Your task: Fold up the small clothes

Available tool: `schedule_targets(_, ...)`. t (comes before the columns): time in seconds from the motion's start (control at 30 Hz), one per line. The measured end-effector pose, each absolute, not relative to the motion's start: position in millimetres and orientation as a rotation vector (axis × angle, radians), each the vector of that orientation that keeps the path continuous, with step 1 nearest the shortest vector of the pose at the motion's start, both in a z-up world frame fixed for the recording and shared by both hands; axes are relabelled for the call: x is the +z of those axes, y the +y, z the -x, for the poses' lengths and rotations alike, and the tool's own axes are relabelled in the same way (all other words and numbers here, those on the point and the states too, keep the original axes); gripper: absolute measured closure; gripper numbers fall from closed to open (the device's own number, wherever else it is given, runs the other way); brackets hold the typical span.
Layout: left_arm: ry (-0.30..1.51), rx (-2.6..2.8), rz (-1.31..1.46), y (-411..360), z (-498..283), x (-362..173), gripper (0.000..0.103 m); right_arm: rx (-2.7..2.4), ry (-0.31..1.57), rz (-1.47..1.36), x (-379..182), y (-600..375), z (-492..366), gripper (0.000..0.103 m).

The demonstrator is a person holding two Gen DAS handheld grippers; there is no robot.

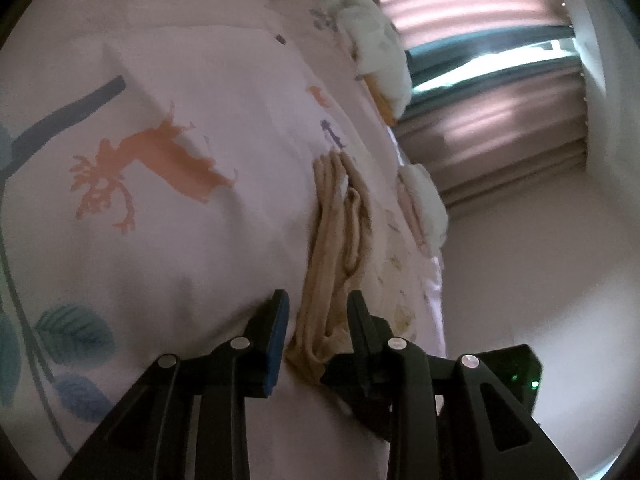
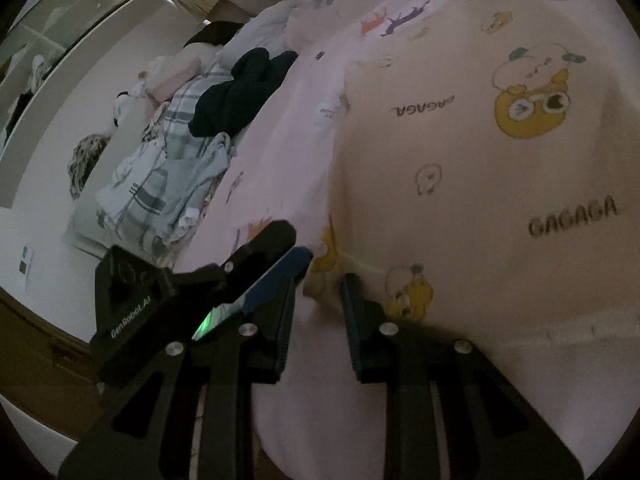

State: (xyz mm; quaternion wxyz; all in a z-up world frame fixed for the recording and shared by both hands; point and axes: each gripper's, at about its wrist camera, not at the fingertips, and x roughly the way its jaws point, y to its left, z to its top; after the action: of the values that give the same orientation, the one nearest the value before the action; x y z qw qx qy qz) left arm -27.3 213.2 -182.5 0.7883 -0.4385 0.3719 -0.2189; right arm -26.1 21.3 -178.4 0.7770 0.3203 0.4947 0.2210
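Pink bedding printed with an orange deer and blue leaves [image 1: 168,184] fills the left wrist view, with ribbed curtains beyond. On it lies a beige, ribbed, bunched-up small garment [image 1: 336,248], stretched lengthways away from the camera. Left gripper [image 1: 318,300] has its jaws partly apart, the near end of that beige garment sitting between them; whether the pads actually press it, I cannot tell. Over to the right wrist view: right gripper [image 2: 322,276], jaws also partly apart, straddles the near edge of a cream cartoon-print cloth lettered GAGAGA [image 2: 500,168]; a firm pinch is not clear. A dark heap of clothes [image 2: 244,92] lies well apart.
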Motion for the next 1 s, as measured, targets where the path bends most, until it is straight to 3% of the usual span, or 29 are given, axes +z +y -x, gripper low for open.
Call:
schedule_targets(0.23, 0.789, -0.586, 1.075, 228.0, 26.5, -191.6, 0.072, 0.486, 1.041, -0.658, -183.9, 26.5, 37.1, 0.078)
schedule_targets(0.33, 0.793, -0.577, 1.014, 222.6, 28.1, -187.2, 0.072, 0.479, 1.035, -0.518, -180.5, 39.9, 42.0, 0.078)
schedule_targets(0.5, 0.804, -0.537, 0.904, 211.9, 30.5, -179.7, 0.072, 0.453, 1.036, -0.542, -180.4, 38.1, 41.4, 0.074)
schedule_targets(0.57, 0.809, -0.541, 0.896, 211.0, 30.7, -178.5, 0.066, 0.459, 1.069, -0.583, -177.1, 34.2, 40.9, 0.062)
schedule_targets(0.6, 0.810, -0.563, 0.899, 209.8, 29.7, -175.8, 0.058, 0.473, 1.081, -0.600, -173.3, 32.4, 42.1, 0.056)
schedule_targets(0.67, 0.812, -0.617, 0.929, 208.9, 27.3, -170.7, 0.040, 0.498, 1.088, -0.639, -161.2, 24.4, 48.9, 0.036)
schedule_targets(0.73, 0.817, -0.669, 0.957, 206.1, 21.7, -163.4, 0.014, 0.497, 1.069, -0.641, -145.6, 13.9, 56.7, 0.031)
schedule_targets(0.8, 0.848, -0.693, 0.931, 199.8, 11.1, -153.8, 0.008, 0.480, 1.023, -0.613, -125.9, -2.3, 64.0, 0.030)
schedule_targets(0.9, 0.906, -0.674, 0.835, 187.1, -11.1, -145.2, 0.008, 0.393, 0.951, -0.557, -100.8, -34.2, 68.5, 0.012)
schedule_targets(1.0, 1.017, -0.725, 0.774, 167.7, -40.0, -153.1, 0.008, 0.250, 0.903, -0.519, -92.7, -68.4, 63.5, 0.010)
